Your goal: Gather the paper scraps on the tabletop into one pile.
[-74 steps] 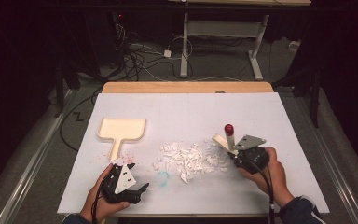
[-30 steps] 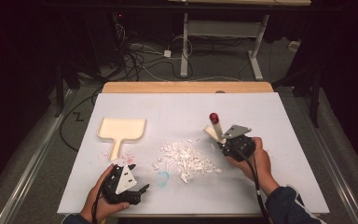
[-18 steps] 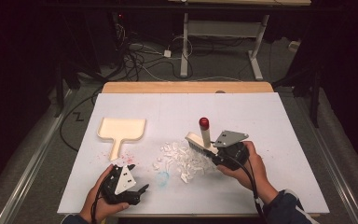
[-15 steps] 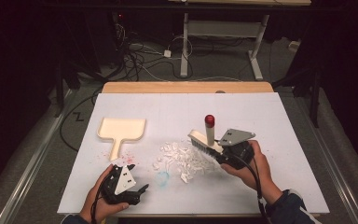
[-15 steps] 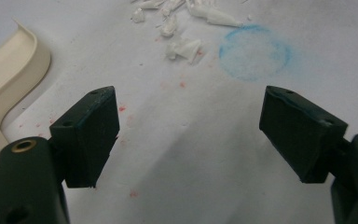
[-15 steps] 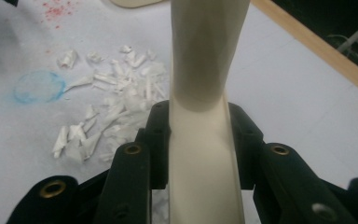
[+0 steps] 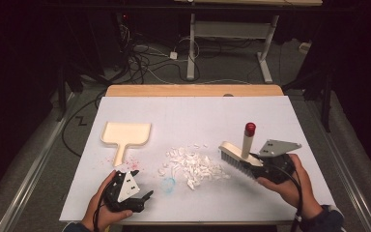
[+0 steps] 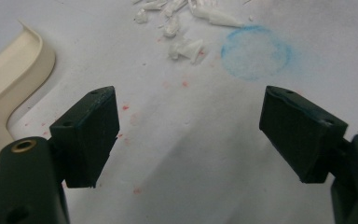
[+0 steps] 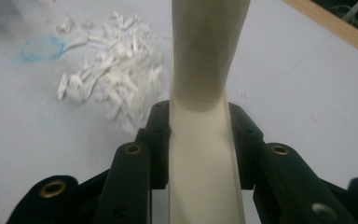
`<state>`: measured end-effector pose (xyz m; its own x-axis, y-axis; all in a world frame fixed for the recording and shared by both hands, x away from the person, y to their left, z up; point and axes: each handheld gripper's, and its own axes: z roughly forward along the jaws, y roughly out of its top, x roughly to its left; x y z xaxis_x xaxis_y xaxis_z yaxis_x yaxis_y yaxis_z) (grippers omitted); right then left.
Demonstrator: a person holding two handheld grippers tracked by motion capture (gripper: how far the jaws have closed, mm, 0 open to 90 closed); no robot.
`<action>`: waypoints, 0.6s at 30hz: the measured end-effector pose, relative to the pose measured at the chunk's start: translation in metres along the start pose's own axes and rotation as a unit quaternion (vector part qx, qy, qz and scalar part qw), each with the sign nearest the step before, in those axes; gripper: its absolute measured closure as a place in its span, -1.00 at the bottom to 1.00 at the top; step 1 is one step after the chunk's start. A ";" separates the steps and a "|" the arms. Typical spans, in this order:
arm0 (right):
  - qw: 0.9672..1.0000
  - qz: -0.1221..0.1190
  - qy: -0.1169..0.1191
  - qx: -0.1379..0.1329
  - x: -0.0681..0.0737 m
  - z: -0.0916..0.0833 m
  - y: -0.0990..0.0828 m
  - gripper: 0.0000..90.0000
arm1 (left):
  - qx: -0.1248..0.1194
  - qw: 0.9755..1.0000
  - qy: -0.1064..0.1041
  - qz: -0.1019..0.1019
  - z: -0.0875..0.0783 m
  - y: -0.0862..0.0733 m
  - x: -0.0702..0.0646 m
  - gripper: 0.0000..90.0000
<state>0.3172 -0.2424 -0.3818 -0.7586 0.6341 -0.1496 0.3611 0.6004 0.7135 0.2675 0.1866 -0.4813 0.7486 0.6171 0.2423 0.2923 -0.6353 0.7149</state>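
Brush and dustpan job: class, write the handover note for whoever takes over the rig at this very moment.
Right hand-held gripper: shut on the brush, bristles just right of the pile of white scraps.
Left hand-held gripper: open, holding nothing, near the table's front edge, below the dustpan's handle.
Dustpan: lies flat on the left, untouched, no scraps in it.
Done: brush picked up, scraps gathered in a loose pile mid-table.
Left: probably pick up the dustpan with the left gripper, set it by the pile, sweep the scraps in. A few stray bits lie above the pile.
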 end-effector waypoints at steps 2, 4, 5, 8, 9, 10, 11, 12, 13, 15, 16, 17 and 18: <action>1.000 -0.004 -0.001 0.019 -0.001 -0.015 -0.016 0.51 | 0.000 1.000 0.000 0.002 0.000 0.001 -0.001 -0.59; 0.999 -0.007 0.010 0.038 -0.002 -0.024 -0.027 0.51 | 0.001 1.000 -0.003 0.000 0.000 0.001 -0.001 -0.59; 0.999 -0.007 0.010 0.038 -0.002 -0.024 -0.027 0.51 | 0.001 1.000 -0.003 0.000 0.001 0.001 -0.001 -0.59; 0.997 -0.015 0.039 0.059 0.005 -0.029 -0.042 0.51 | 0.003 1.000 -0.002 0.005 0.003 0.003 -0.001 -0.58; 0.997 -0.015 0.039 0.059 0.005 -0.029 -0.042 0.51 | 0.003 1.000 -0.002 0.005 0.003 0.003 -0.001 -0.58; 0.997 -0.019 0.054 0.058 0.011 -0.024 -0.043 0.51 | 0.004 1.000 -0.003 0.006 0.004 0.004 -0.002 -0.58; 0.997 -0.019 0.054 0.058 0.011 -0.024 -0.043 0.51 | 0.004 1.000 -0.004 0.008 0.004 0.004 -0.002 -0.58; 0.997 -0.025 0.053 0.056 0.017 -0.016 -0.038 0.51 | 0.003 1.000 -0.004 0.007 0.005 0.005 -0.002 -0.58; 0.997 -0.025 0.053 0.056 0.017 -0.016 -0.038 0.51 | 0.003 1.000 -0.005 0.009 0.005 0.005 -0.002 -0.58; 0.996 -0.036 0.055 0.054 0.025 -0.007 -0.030 0.51 | 0.003 1.000 -0.007 0.009 0.006 0.006 -0.002 -0.59; 0.996 -0.045 0.053 0.053 0.031 0.004 -0.022 0.51 | 0.004 1.000 -0.008 0.008 0.006 0.006 -0.002 -0.58; 0.996 -0.045 0.054 0.049 0.033 0.010 -0.018 0.51 | 0.004 1.000 -0.009 0.008 0.007 0.005 -0.002 -0.58; 0.996 -0.045 0.054 0.049 0.033 0.010 -0.018 0.51 | 0.005 1.000 -0.010 0.008 0.007 0.005 -0.002 -0.58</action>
<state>0.2913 -0.2271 -0.4064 -0.8426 0.5220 -0.1322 0.3354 0.7008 0.6295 0.2721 0.1790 -0.4825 0.7646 0.5977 0.2412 0.2855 -0.6496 0.7046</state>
